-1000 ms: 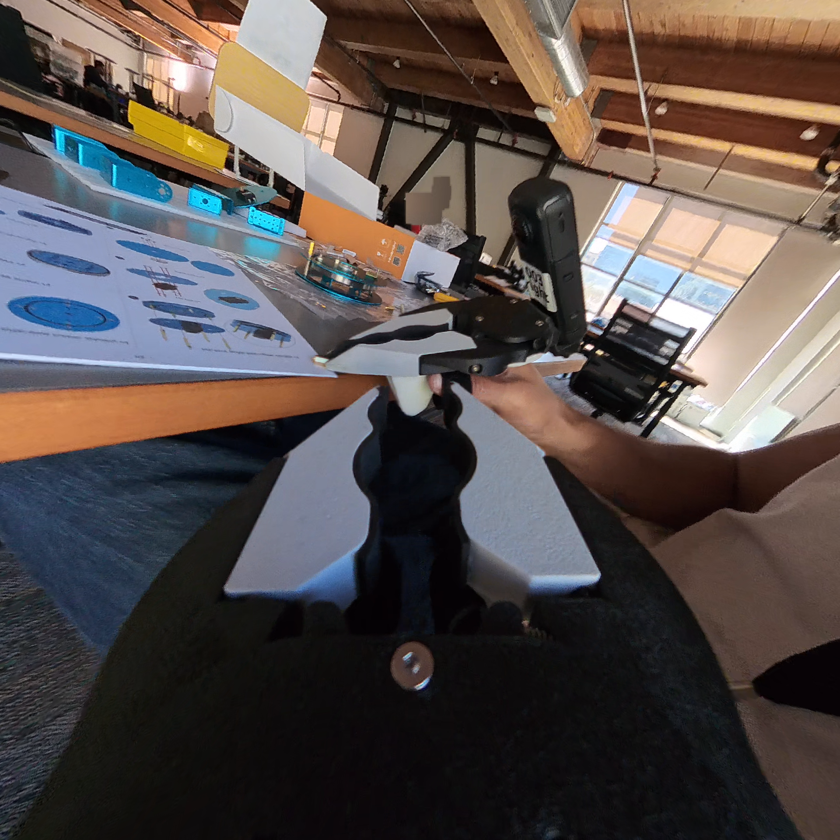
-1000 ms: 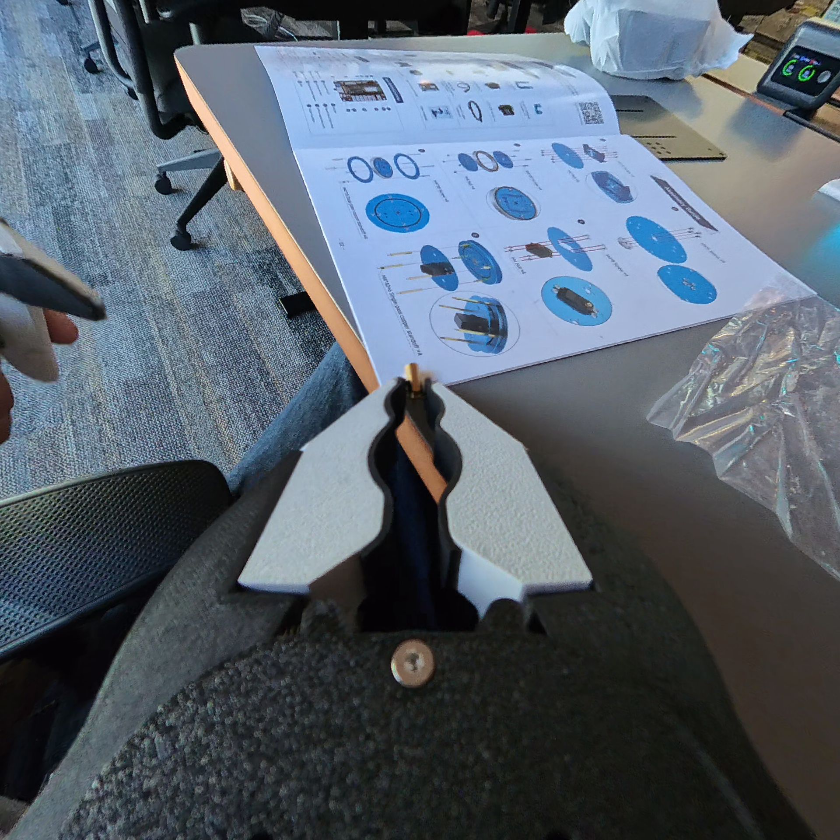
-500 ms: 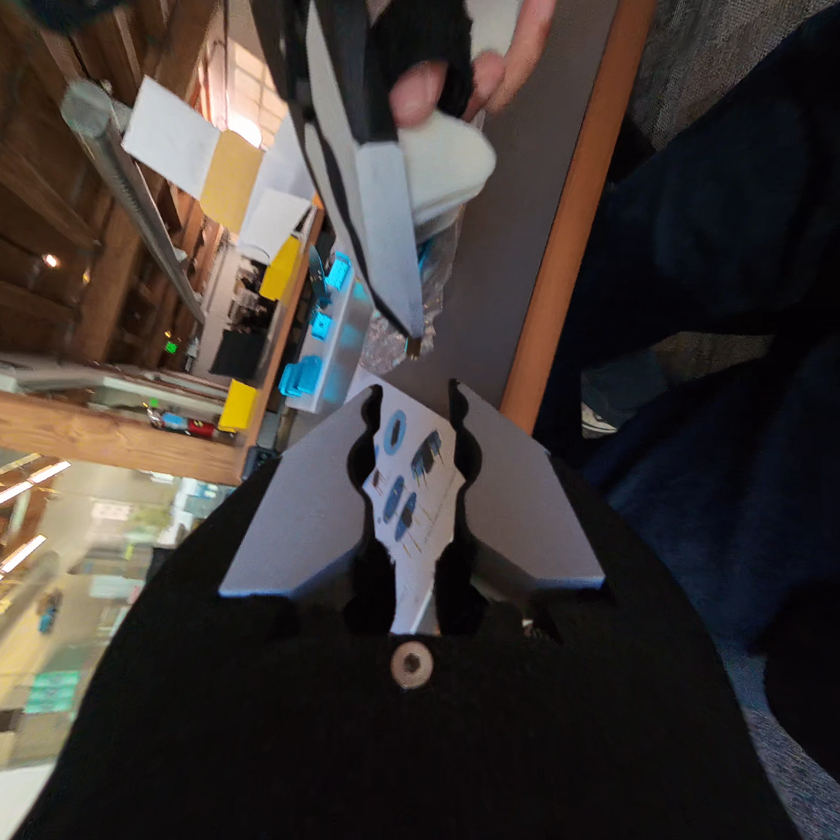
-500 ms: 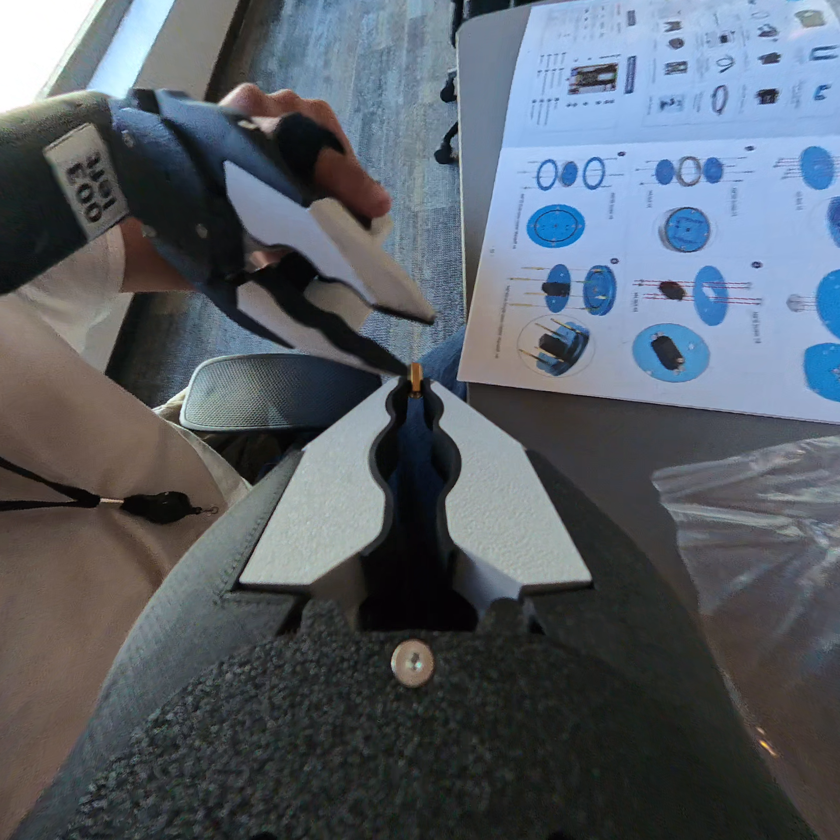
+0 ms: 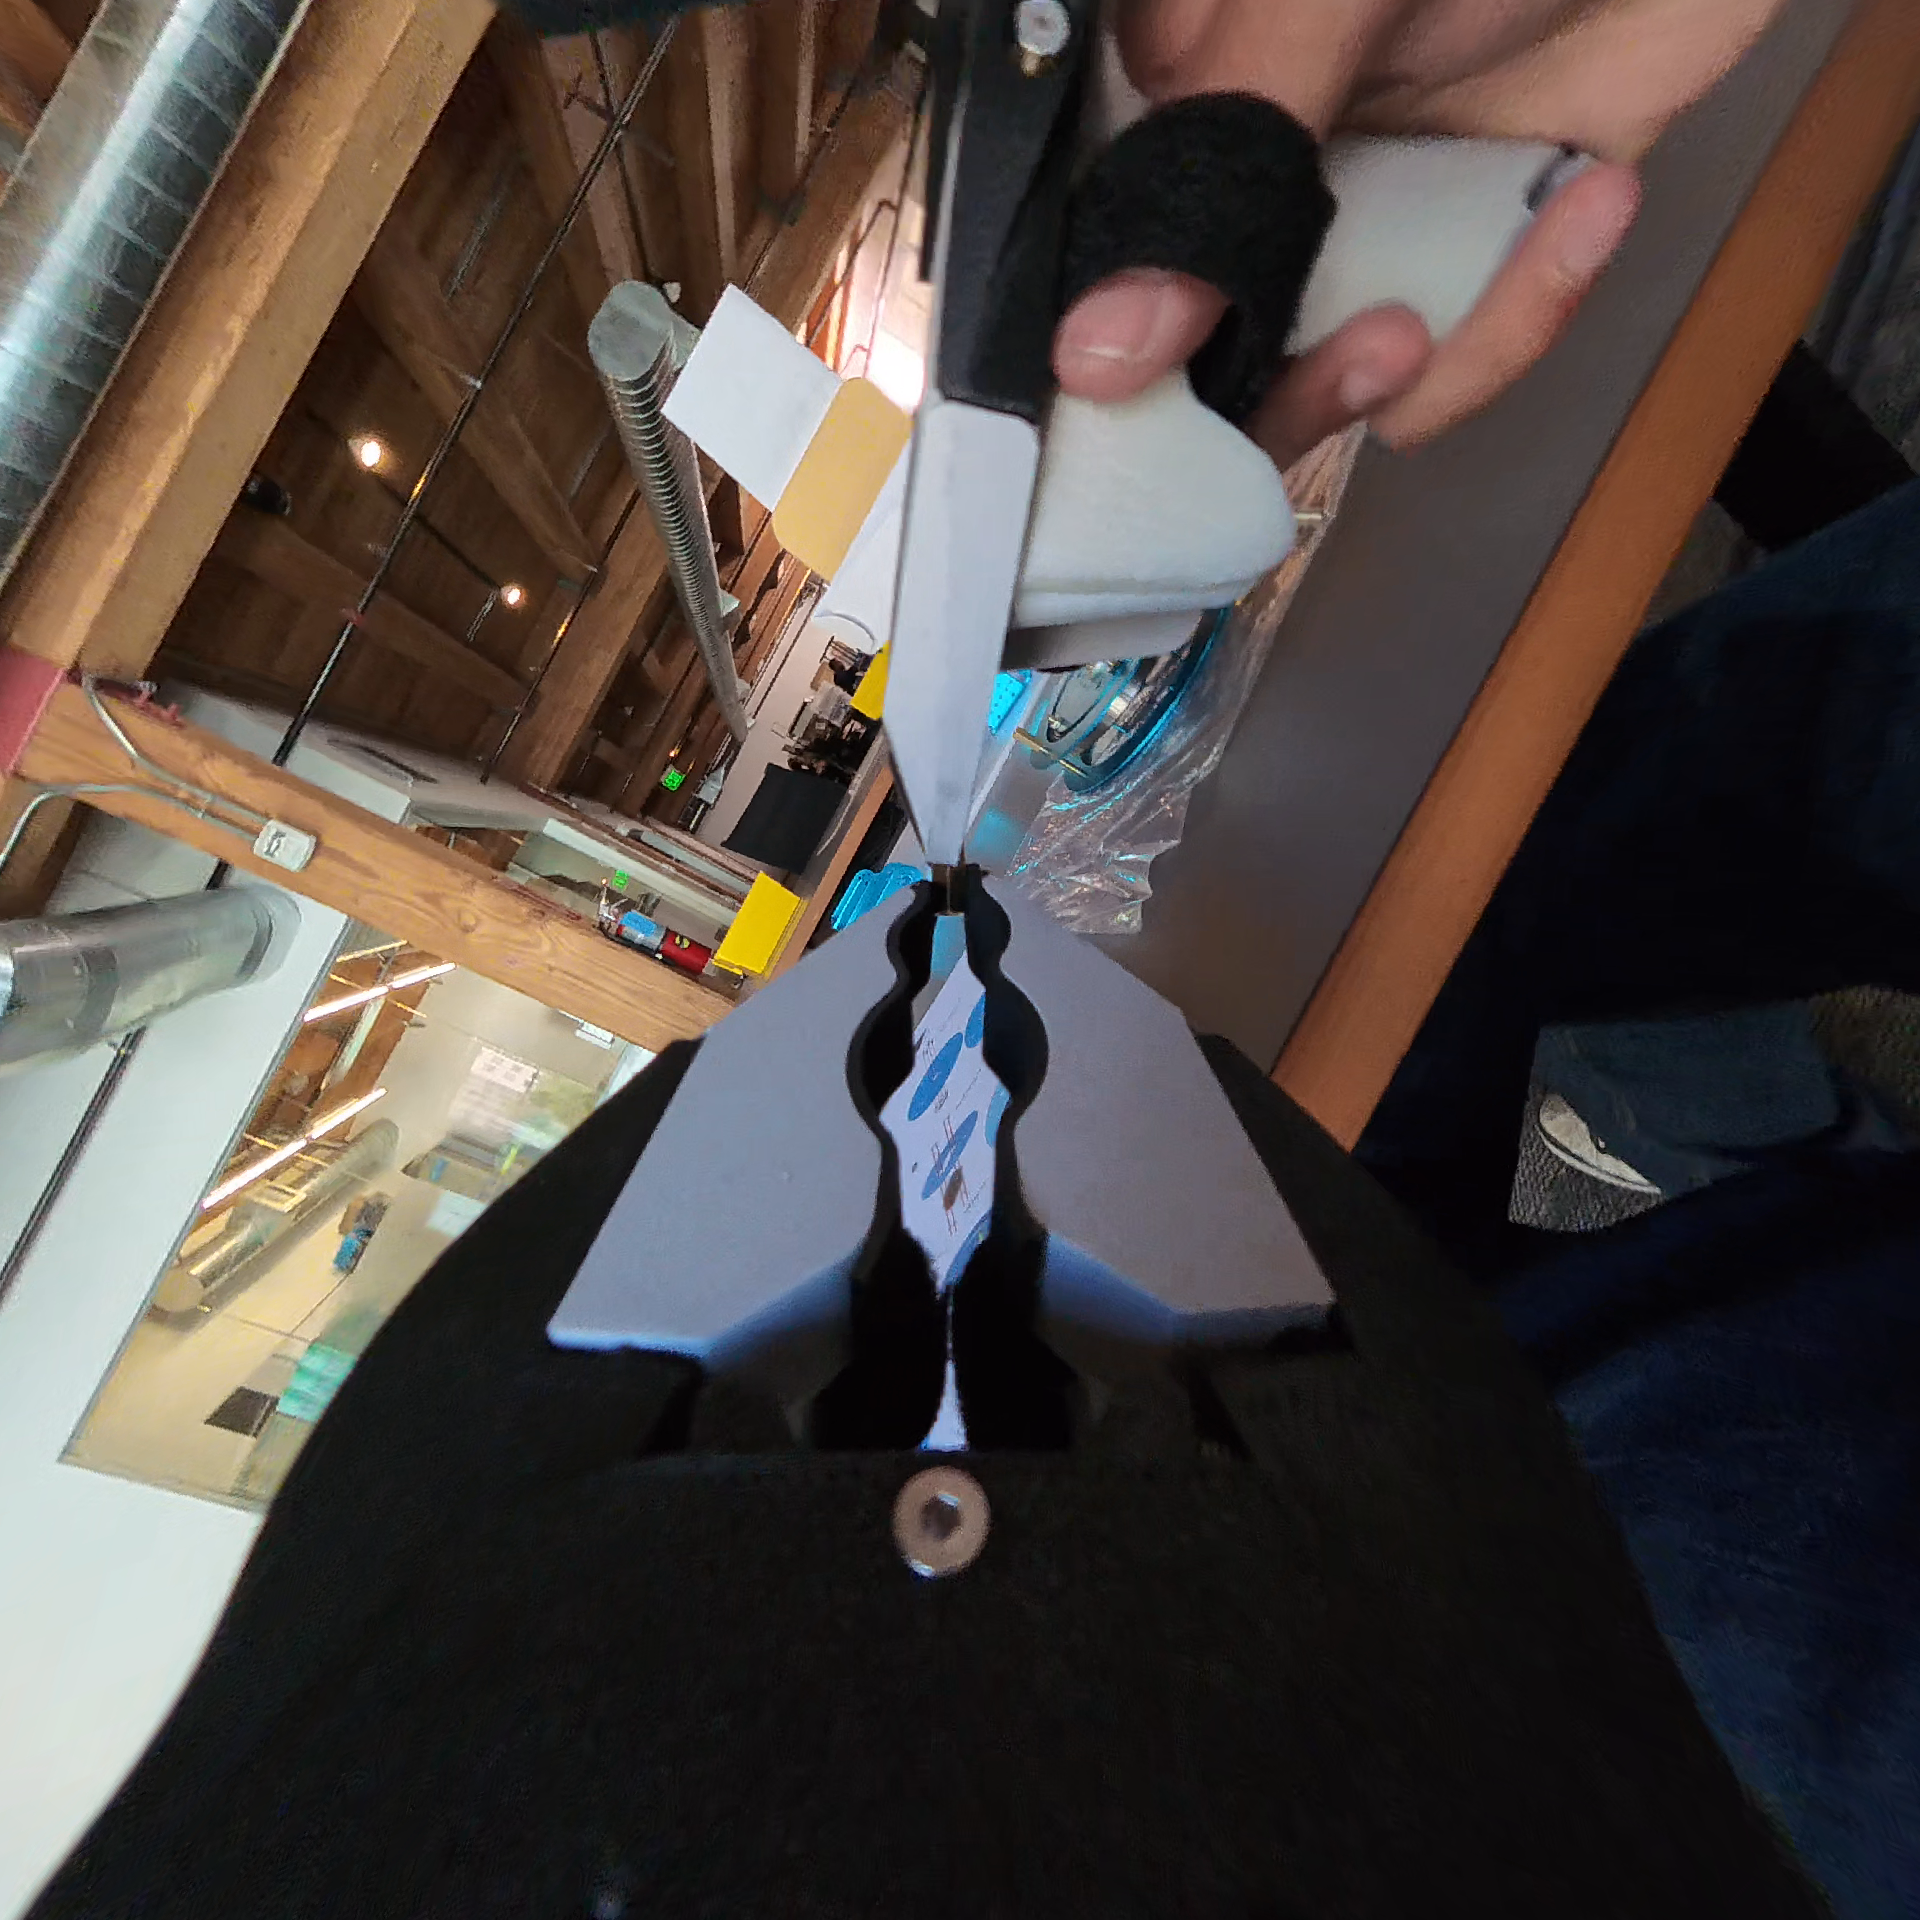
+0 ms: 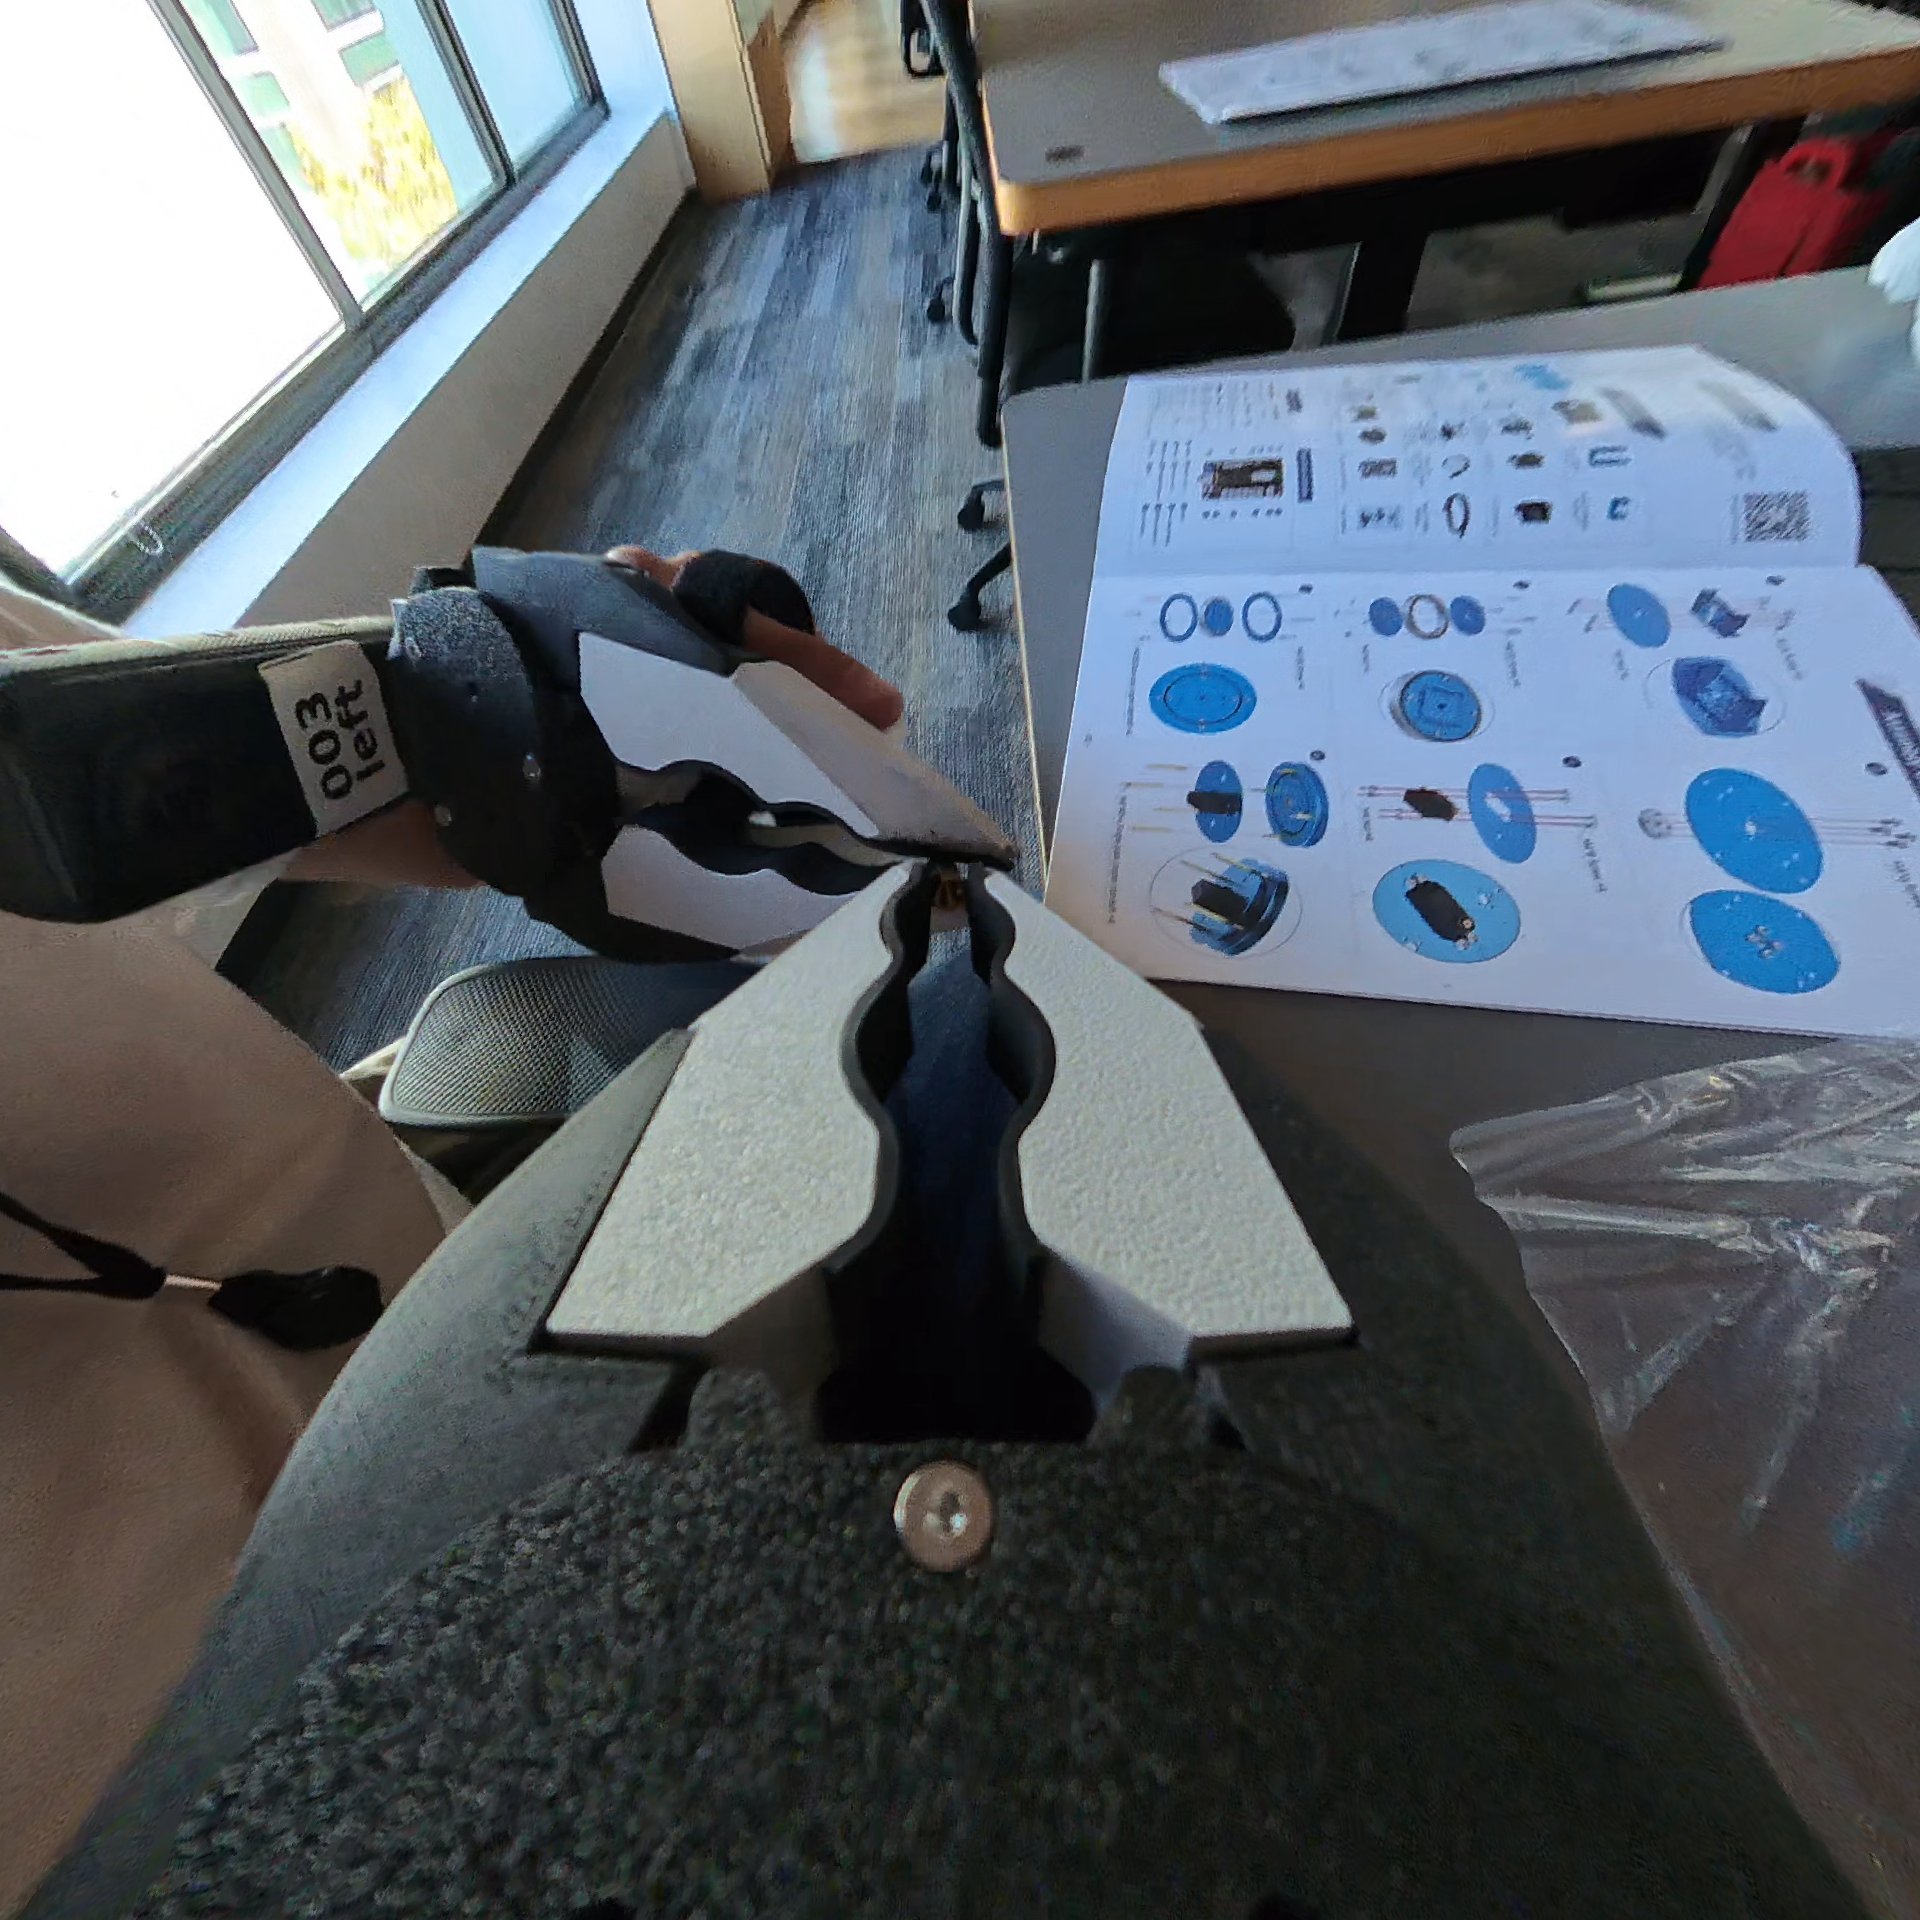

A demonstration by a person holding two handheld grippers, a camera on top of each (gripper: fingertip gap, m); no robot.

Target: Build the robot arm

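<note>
A small brass standoff [image 6: 944,889] sits between the tips of my right gripper [image 6: 945,878], which is shut on it. My left gripper [image 5: 949,899] meets the right gripper [image 5: 940,842] tip to tip, and its fingers are closed in on the same brass standoff [image 5: 948,878]. In the right wrist view the left gripper [image 6: 987,854] comes in from the left, held by a hand, with its tips pinched at the standoff. Both grippers hang in the air just off the near edge of the grey table [image 6: 1299,1060], above the person's lap.
An open instruction booklet [image 6: 1455,779] with blue part drawings lies on the table. A crumpled clear plastic bag [image 6: 1714,1247] lies to its right. A round blue assembly [image 5: 1122,707] sits farther back. A mesh office chair [image 6: 499,1039] and carpet are below. My left and right fingertips are right by each other.
The left gripper has swung in to meet the right gripper tip to tip, and its fingers have closed from open onto the brass standoff. The right gripper has turned left, still shut on the standoff.
</note>
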